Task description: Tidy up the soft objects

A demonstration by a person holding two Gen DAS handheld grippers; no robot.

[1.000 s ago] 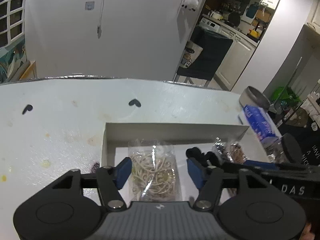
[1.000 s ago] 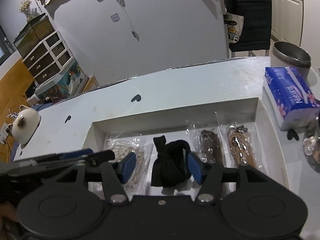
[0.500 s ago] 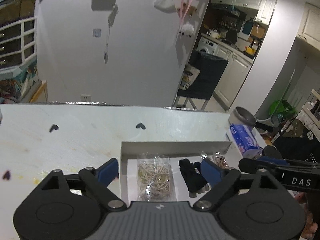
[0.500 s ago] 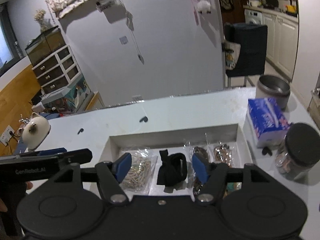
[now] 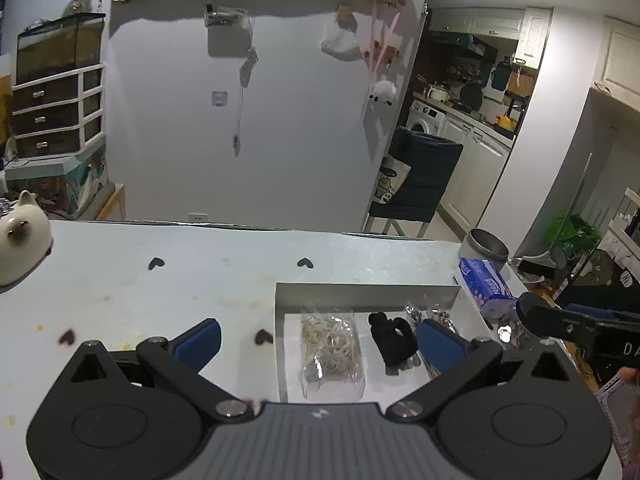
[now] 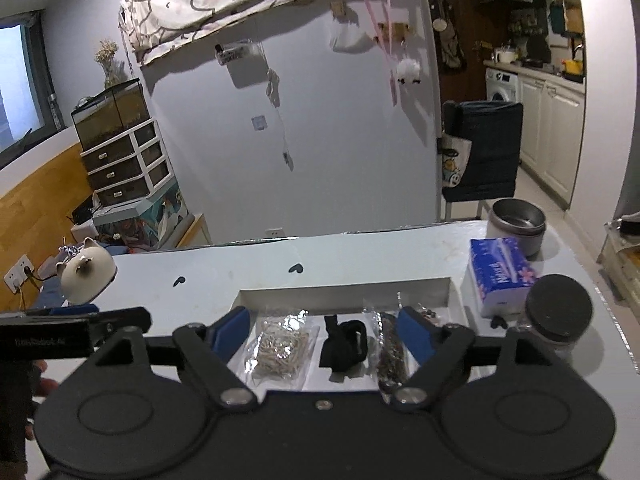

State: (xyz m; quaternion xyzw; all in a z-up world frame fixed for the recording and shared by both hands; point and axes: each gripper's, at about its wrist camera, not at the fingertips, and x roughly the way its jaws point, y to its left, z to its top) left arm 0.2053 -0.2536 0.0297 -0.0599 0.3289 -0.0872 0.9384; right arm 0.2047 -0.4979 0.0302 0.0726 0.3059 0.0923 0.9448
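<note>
A shallow white tray [image 5: 368, 292] [image 6: 344, 294] lies on the white table. In it lie a clear bag of beige rubber bands [image 5: 330, 350] [image 6: 280, 352], a black soft bundle [image 5: 392, 338] [image 6: 344, 346], and clear bags of dark and brown bands [image 6: 390, 354] [image 5: 416, 314]. My left gripper [image 5: 318, 340] is open wide and empty, held high above the tray's near left. My right gripper [image 6: 322, 334] is open and empty, held above the tray's near edge. Each gripper's side shows at the edge of the other's view.
A blue tissue pack [image 6: 500, 276] [image 5: 486, 284], a metal pot [image 6: 518, 224] and a black-lidded jar [image 6: 558, 314] stand right of the tray. A white cat-shaped teapot [image 6: 86, 274] [image 5: 20, 236] sits at the table's left. Black heart stickers [image 5: 304, 263] dot the table.
Both grippers have risen and drawn back from the tray, and both have opened wider. The bags and black bundle stay in the tray.
</note>
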